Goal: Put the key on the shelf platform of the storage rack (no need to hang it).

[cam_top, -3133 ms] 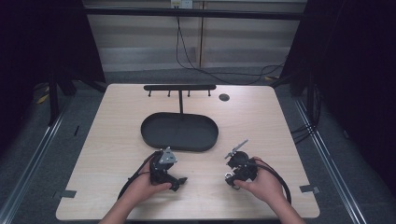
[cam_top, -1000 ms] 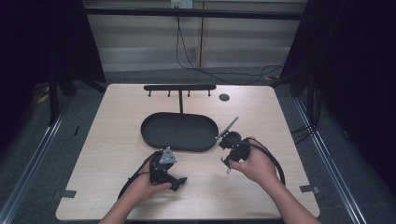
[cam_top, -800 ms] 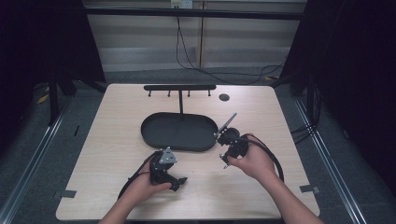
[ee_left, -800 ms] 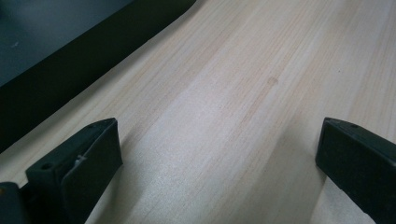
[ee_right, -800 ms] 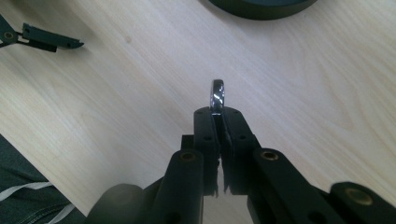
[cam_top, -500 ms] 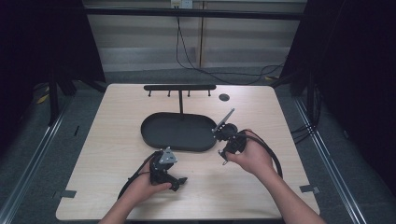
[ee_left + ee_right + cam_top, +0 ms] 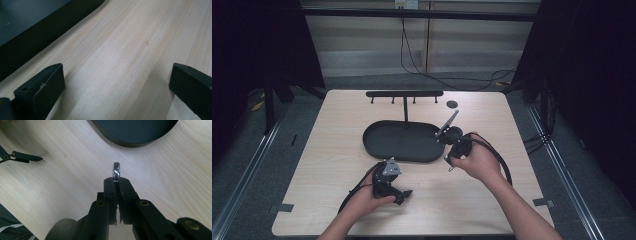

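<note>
The right tongs (image 7: 116, 185) are clenched on a small shiny metal ring (image 7: 116, 170), which stands on edge between the 2 black jaw tips and pokes out just past them. In the high view the right tongs (image 7: 451, 159) sit above the counter (image 7: 337, 145) just beside the right end of the black oval tray (image 7: 402, 142), toward the counter's right half, held by the person's right hand (image 7: 479, 162). The right gripper view shows the ring over bare wood, near the tray's curved rim (image 7: 130, 143) but apart from it.

The left tongs (image 7: 115, 82) are released, their 2 jaws spread wide over bare wood, with the tray's dark wall (image 7: 37, 35) at the upper left of that view. In the high view they (image 7: 404, 196) rest near the counter's near edge, in front of the tray, gripped by the left hand (image 7: 367, 200).

A black rack with 1 post and small hooks (image 7: 404, 94) rises at the tray's far side, and a small dark disc (image 7: 452, 104) lies toward the far right corner.
</note>
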`<state>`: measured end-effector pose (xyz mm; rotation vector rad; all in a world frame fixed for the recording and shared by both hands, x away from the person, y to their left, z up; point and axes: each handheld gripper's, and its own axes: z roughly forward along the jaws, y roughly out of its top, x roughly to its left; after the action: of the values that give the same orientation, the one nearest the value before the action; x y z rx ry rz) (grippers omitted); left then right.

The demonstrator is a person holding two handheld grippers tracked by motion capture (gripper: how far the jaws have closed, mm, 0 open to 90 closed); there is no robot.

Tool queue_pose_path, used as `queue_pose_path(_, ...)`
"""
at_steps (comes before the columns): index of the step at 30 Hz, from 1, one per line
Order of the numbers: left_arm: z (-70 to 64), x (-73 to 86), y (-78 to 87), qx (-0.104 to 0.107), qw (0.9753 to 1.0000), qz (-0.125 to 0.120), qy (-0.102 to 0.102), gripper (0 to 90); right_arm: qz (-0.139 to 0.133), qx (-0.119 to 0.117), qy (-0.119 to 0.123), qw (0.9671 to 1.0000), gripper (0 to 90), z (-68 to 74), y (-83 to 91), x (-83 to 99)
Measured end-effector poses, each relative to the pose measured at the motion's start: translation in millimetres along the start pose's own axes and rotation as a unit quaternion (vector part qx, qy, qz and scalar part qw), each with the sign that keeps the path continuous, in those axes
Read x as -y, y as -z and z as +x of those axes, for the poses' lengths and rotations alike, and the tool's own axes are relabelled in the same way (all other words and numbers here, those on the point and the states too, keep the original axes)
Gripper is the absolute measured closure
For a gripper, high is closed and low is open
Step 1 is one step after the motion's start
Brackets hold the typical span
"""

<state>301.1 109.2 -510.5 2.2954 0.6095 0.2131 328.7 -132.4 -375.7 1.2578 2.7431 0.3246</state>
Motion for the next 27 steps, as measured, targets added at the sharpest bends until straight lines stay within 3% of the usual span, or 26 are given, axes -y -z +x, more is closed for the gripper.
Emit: queue_pose_path(27,0.1,0.0,0.0,0.000,1.0000,0.000,0.000,0.0,-0.011,-0.005,-0.015,0.9998,86.0,-11.3,2.9,-20.0)
